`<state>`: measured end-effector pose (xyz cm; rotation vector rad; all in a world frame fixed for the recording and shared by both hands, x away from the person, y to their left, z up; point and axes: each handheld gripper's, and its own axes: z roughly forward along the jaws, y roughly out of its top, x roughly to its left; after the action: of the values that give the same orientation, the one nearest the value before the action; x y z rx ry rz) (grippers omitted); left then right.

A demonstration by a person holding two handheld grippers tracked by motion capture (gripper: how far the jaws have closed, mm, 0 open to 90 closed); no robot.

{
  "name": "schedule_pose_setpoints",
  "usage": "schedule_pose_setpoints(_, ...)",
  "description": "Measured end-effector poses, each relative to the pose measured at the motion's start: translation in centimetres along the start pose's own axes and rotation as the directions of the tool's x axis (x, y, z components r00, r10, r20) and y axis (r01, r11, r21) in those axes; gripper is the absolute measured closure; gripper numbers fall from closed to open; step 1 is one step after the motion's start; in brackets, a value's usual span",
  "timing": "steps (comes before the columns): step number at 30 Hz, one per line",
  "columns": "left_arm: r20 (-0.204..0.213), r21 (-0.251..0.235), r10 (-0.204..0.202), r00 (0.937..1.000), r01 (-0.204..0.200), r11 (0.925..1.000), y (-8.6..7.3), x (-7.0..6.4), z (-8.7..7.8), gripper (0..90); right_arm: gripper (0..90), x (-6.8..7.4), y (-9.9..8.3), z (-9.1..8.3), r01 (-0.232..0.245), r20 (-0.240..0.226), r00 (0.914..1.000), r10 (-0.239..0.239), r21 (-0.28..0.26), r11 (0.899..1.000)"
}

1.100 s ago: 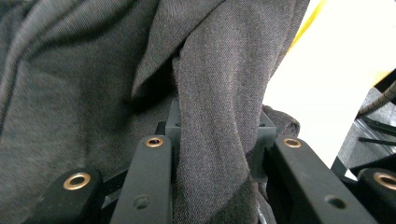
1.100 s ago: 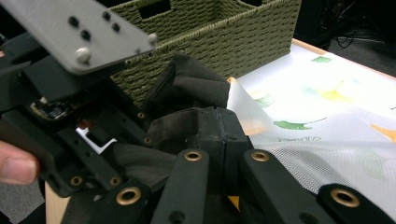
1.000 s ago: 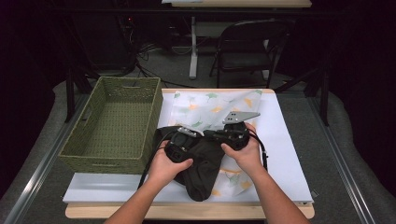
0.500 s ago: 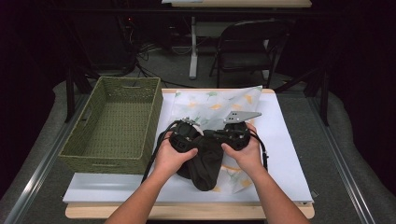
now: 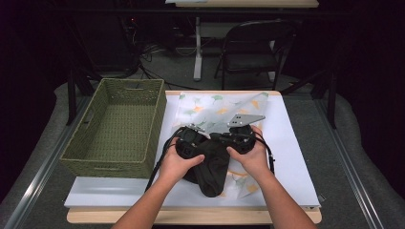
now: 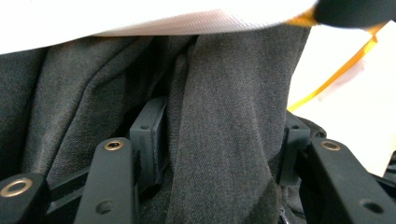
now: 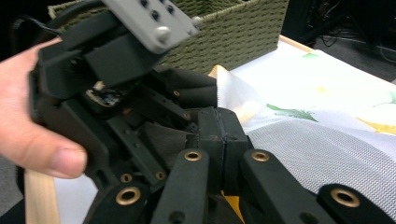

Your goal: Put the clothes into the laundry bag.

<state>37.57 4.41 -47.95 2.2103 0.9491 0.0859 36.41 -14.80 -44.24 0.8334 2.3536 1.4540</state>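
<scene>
Both grippers meet over dark garment [image 5: 212,164] at table centre, near edge; likely pinching adjacent folds to gather or fold it before the basket.

Left gripper [image 5: 191,139]: jaws part-way apart, thick fold of charcoal cloth [image 6: 224,121] between pads, grasping it.

Right gripper [image 5: 241,136]: jaws pressed together, thin bit of dark fabric [image 7: 163,137] appears nipped at tips.

Garment: dark grey, fine weave, soft creases, bunched, lying on leaf-print sheet [image 5: 217,107].

Woven green basket [image 5: 117,126] stands left, beside white mat [image 5: 296,157], open top ready.
</scene>
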Motion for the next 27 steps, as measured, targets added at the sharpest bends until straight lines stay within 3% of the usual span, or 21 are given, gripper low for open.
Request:
schedule_pose_setpoints(2, -0.020, -0.009, 0.023, 0.9995, -0.023, 0.9997, -0.1, -0.3, 0.0, 46.6, 90.0, -0.1, -0.1, 0.0, 0.004, 0.011, 0.9999, -0.004, 0.007, 1.000)
schedule_pose_setpoints(3, -0.007, -0.006, 0.024, 0.9997, -0.024, 0.9997, -0.1, -0.4, 0.0, 47.3, 90.0, -0.2, -0.1, 0.1, 0.000, 0.012, 0.9999, 0.000, 0.009, 1.000)
schedule_pose_setpoints(8, 0.021, 0.009, -0.022, 0.9995, 0.022, 0.9997, 0.0, -0.5, 0.0, 44.4, 90.0, -0.5, -0.3, 0.1, -0.011, 0.015, 0.9998, 0.010, 0.011, 1.000)
schedule_pose_setpoints(14, 0.041, -0.028, -0.033, 0.9986, 0.034, 0.9990, 0.2, -0.8, -1.1, 39.2, 90.0, -0.7, -0.4, 0.1, -0.014, 0.016, 0.9998, 0.014, 0.009, 1.000)
schedule_pose_setpoints(16, 0.037, -0.034, -0.019, 0.9991, 0.020, 0.9992, 0.2, -0.9, -1.5, 39.2, 90.0, -1.0, -0.5, 0.1, -0.019, 0.018, 0.9997, 0.019, 0.007, 1.000)
schedule_pose_setpoints(24, 0.038, -0.082, 0.021, 0.9990, -0.018, 0.9964, 0.4, -1.8, -4.8, 37.7, 90.0, -1.3, -0.6, 0.1, -0.031, 0.022, 0.9993, 0.031, 0.006, 1.000)
schedule_pose_setpoints(27, 0.018, -0.099, 0.036, 0.9992, -0.034, 0.9945, 0.3, -1.7, -6.4, 37.1, 90.0, -1.3, -0.6, 0.0, -0.030, 0.024, 0.9993, 0.030, 0.004, 1.000)
